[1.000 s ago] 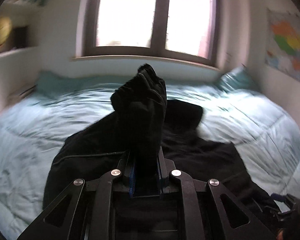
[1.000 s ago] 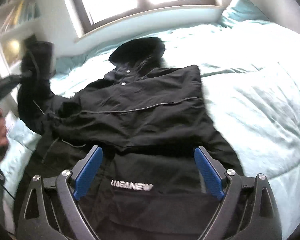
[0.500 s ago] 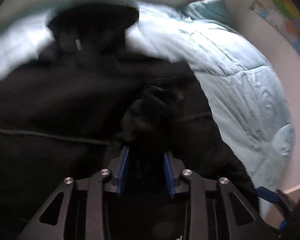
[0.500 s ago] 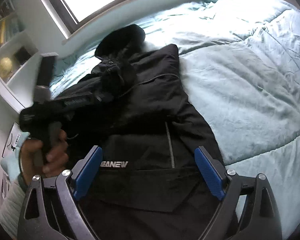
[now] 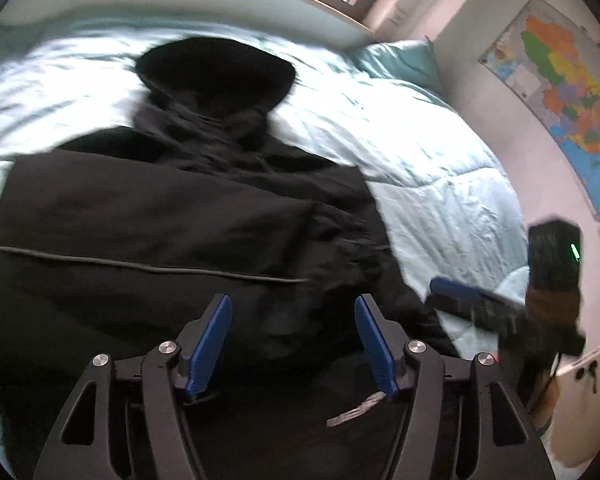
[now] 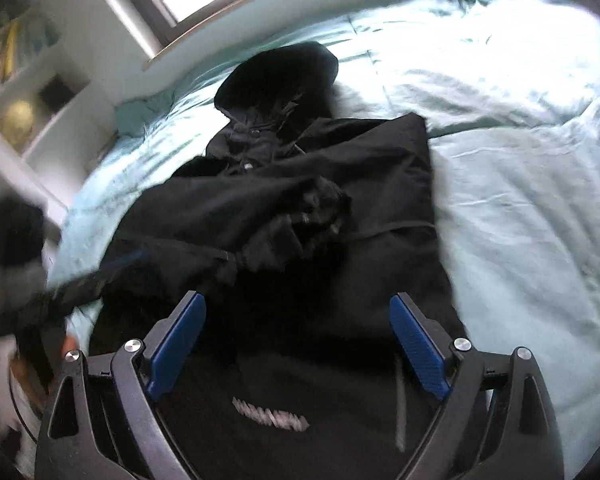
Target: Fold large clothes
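Both sleeves seem folded across the black jacket on the bed, both hand-held grippers wide and empty; next, grasp the hem at lower frame

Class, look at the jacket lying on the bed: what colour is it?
The jacket is black, with small pale lettering near its hem; the right wrist view shows it best.

Black jacket with pale grey lettering and thin grey piping, light teal duvet, blue gripper pads, multicoloured wall map.
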A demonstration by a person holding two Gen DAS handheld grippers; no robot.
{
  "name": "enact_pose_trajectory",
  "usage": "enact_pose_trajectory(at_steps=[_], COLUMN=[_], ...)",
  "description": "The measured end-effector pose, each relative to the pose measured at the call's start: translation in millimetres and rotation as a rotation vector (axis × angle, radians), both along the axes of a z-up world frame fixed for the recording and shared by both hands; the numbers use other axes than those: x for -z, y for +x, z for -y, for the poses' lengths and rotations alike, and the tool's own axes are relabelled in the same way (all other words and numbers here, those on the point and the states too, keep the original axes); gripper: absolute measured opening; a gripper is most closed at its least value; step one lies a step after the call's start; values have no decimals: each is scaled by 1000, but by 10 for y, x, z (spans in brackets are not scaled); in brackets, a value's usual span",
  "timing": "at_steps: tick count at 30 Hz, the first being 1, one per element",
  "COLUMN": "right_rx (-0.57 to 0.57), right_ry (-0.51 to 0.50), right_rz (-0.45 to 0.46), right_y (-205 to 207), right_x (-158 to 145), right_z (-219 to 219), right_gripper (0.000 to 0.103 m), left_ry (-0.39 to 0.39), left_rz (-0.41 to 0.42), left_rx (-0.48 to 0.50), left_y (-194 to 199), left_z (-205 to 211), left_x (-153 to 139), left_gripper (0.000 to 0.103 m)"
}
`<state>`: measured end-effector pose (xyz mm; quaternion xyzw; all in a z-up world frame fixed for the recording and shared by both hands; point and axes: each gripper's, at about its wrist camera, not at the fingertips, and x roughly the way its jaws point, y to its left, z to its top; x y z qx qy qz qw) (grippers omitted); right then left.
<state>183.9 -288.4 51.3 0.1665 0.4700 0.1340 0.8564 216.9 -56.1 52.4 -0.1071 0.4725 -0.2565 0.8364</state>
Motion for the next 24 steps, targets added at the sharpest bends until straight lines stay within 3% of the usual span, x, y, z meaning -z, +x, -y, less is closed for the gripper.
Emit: enact_pose_trajectory(at_steps=[4, 7, 8, 9, 11, 15, 18, 21, 24], right_rx=[74, 104, 95, 70, 54, 84, 136, 76, 56], right_ry=[123, 167, 170, 174, 144, 110, 39, -36, -179], right_rz=[-92, -170, -190, -206, -162, 25, 106, 76, 5], right_y=[406, 692, 766, 804, 744, 468, 439, 626, 782], right_x=[220, 456, 508, 561, 515, 78, -205, -61, 399], right_z=[14, -40, -74, -131, -160, 121, 418, 422, 321], right_gripper=[91, 80, 57, 43, 39, 36, 36, 36, 36], left_ry=[41, 42, 43, 48, 68, 147, 156, 212, 284], left_rz=[36, 29, 26, 24, 44, 105, 57, 2, 14], left_rx=[-65, -102, -112, -127, -158, -226, -236, -241, -219], left_y=[-18, -9, -3, 8, 33, 108, 313, 503, 507], left_z=[-475, -694, -759, -818, -906, -998, -996, -906, -814], left_x=[-55, -35, -20, -8, -6, -31, 125, 459, 655], left_gripper=[66, 66, 66, 66, 66, 66, 66, 66, 66])
